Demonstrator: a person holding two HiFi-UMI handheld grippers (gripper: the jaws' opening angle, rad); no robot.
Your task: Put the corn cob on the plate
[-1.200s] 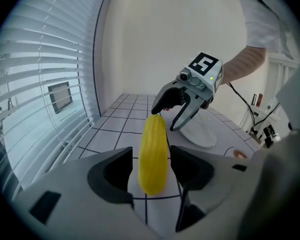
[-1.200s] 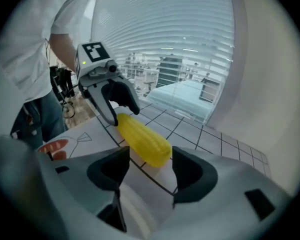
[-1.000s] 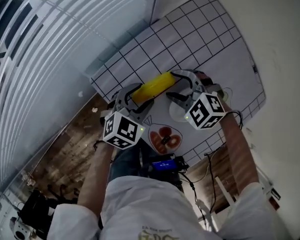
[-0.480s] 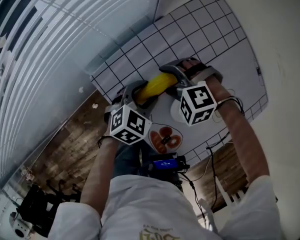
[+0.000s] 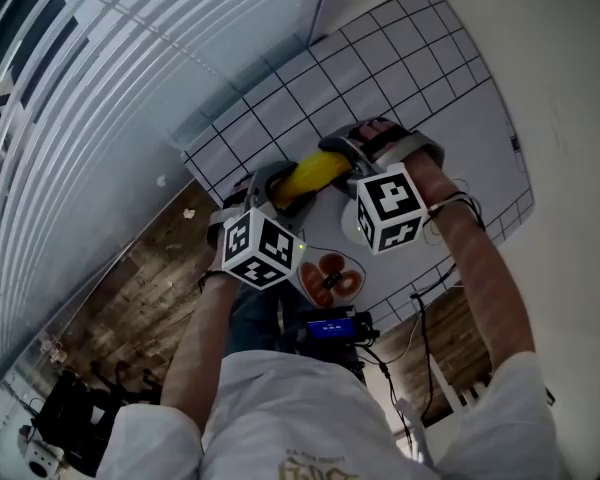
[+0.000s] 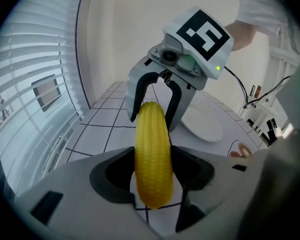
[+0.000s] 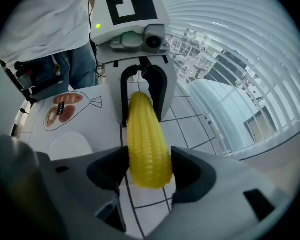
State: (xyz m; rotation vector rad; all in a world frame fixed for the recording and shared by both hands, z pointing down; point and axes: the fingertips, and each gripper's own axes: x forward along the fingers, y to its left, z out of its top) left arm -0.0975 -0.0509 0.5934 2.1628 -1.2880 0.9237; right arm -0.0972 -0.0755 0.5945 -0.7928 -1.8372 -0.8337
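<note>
The yellow corn cob (image 5: 315, 173) hangs above the white grid-lined table (image 5: 430, 88), held at both ends. My left gripper (image 5: 278, 190) is shut on its near-left end (image 6: 152, 154). My right gripper (image 5: 345, 156) straddles the other end (image 7: 146, 144); its jaws are closing, and the cob fills the gap and touches both sides. Each gripper faces the other along the cob. A small white plate (image 5: 348, 232) lies on the table under the right gripper, empty, and shows again as the plate (image 6: 205, 124) and the plate (image 7: 70, 146).
A paper sheet with a printed food picture (image 5: 330, 276) lies at the table's near edge beside the plate. A device with a blue screen (image 5: 330, 326) sits at the person's waist. Window blinds (image 5: 100, 58) line the left; wooden floor (image 5: 130, 298) lies below the table's edge.
The right gripper rolled and moved from beside the cob's far end onto it, then its jaws came in around it. The left gripper kept its hold, almost still.
</note>
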